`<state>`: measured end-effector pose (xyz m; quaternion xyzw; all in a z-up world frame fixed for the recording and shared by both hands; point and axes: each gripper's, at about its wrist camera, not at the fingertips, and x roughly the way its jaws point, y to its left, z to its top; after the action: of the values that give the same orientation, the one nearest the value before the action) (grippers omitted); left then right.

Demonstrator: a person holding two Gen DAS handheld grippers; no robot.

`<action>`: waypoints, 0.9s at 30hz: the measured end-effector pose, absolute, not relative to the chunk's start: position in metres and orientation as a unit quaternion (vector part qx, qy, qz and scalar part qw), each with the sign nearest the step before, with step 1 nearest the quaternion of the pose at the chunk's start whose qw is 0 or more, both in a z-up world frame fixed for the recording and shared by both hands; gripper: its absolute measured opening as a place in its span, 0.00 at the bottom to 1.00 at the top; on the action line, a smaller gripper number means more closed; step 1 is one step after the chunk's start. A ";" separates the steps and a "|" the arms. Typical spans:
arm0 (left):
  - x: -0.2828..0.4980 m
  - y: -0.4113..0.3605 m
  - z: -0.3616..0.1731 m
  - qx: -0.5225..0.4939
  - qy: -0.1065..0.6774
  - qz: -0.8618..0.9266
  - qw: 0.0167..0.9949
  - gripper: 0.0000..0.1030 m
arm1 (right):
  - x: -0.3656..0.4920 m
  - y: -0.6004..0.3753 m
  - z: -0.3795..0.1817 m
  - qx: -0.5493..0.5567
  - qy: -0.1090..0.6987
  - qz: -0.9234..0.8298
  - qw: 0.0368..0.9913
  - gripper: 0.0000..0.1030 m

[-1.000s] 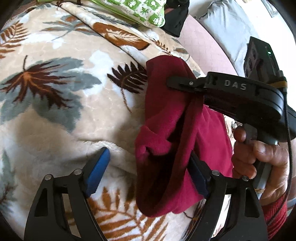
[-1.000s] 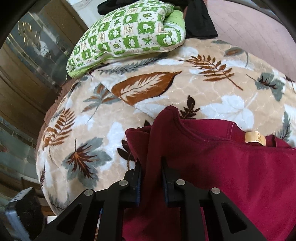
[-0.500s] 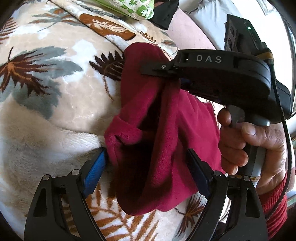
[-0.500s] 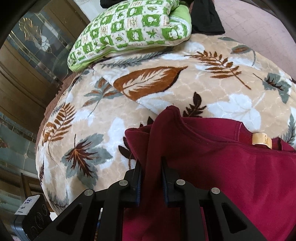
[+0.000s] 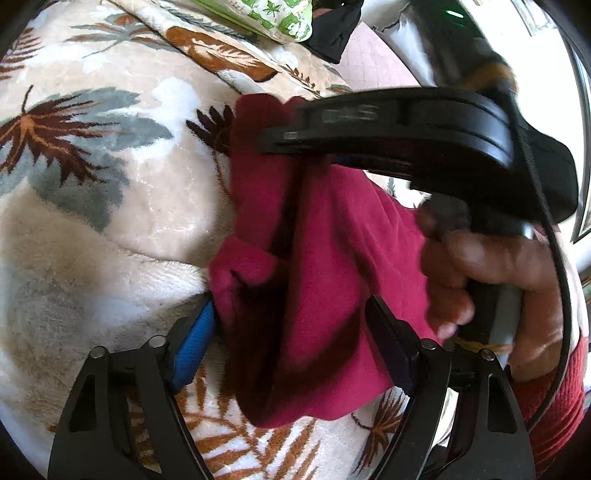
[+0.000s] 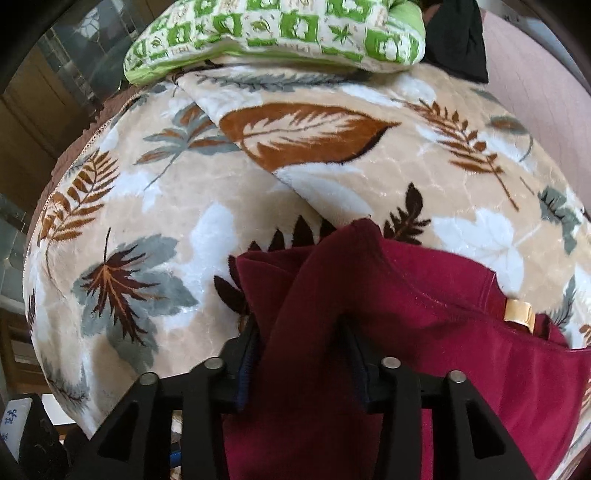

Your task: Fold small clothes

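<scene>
A small dark red fleece garment (image 5: pixel 325 258) lies bunched on a leaf-patterned blanket (image 5: pixel 110 184). In the left wrist view my left gripper (image 5: pixel 295 332) is open, its blue-padded fingers (image 5: pixel 194 343) standing either side of the hanging fold. My right gripper shows there as a black body (image 5: pixel 406 129) above the cloth, held by a hand. In the right wrist view my right gripper (image 6: pixel 301 354) has its fingers parted with a ridge of the red garment (image 6: pixel 406 332) between them. A tan label (image 6: pixel 519 312) sits at the collar.
A green and white patterned pillow (image 6: pixel 280 33) lies at the blanket's (image 6: pixel 184 184) far edge, with a black cloth (image 6: pixel 458 40) beside it. A pink quilted surface (image 6: pixel 535 92) lies to the right. Dark wood furniture (image 6: pixel 37 110) stands to the left.
My right gripper's jaws have opened from a tight pinch on the red garment. My left gripper has moved in so the hanging fold sits between its fingers.
</scene>
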<state>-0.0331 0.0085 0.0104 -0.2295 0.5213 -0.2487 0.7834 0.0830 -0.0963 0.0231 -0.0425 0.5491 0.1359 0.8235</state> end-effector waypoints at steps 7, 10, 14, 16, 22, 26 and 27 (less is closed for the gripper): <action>-0.049 0.004 0.023 -0.233 0.518 -0.254 0.783 0.28 | 0.054 -0.142 0.065 0.049 0.493 0.163 0.853 0.15; -0.055 -0.009 0.042 -0.218 0.507 -0.258 0.793 0.24 | 0.048 -0.161 0.079 0.082 0.477 0.161 0.860 0.14; -0.056 -0.036 0.069 -0.176 0.492 -0.277 0.806 0.24 | 0.040 -0.184 0.096 0.095 0.458 0.150 0.871 0.13; -0.057 -0.050 0.082 -0.159 0.487 -0.289 0.809 0.21 | 0.036 -0.197 0.103 0.100 0.451 0.146 0.875 0.13; -0.063 -0.104 0.107 -0.111 0.480 -0.325 0.807 0.20 | 0.015 -0.249 0.125 0.106 0.429 0.124 0.888 0.13; -0.068 -0.147 0.116 -0.084 0.477 -0.347 0.803 0.20 | -0.003 -0.291 0.132 0.112 0.420 0.099 0.895 0.13; -0.070 -0.157 0.117 -0.075 0.477 -0.352 0.802 0.20 | -0.006 -0.301 0.132 0.114 0.419 0.092 0.896 0.13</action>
<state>-0.0699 -0.1574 0.1165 -0.0746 0.4765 -0.3524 0.8020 -0.0063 -0.3005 0.1324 0.1144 0.4187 0.0925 0.8961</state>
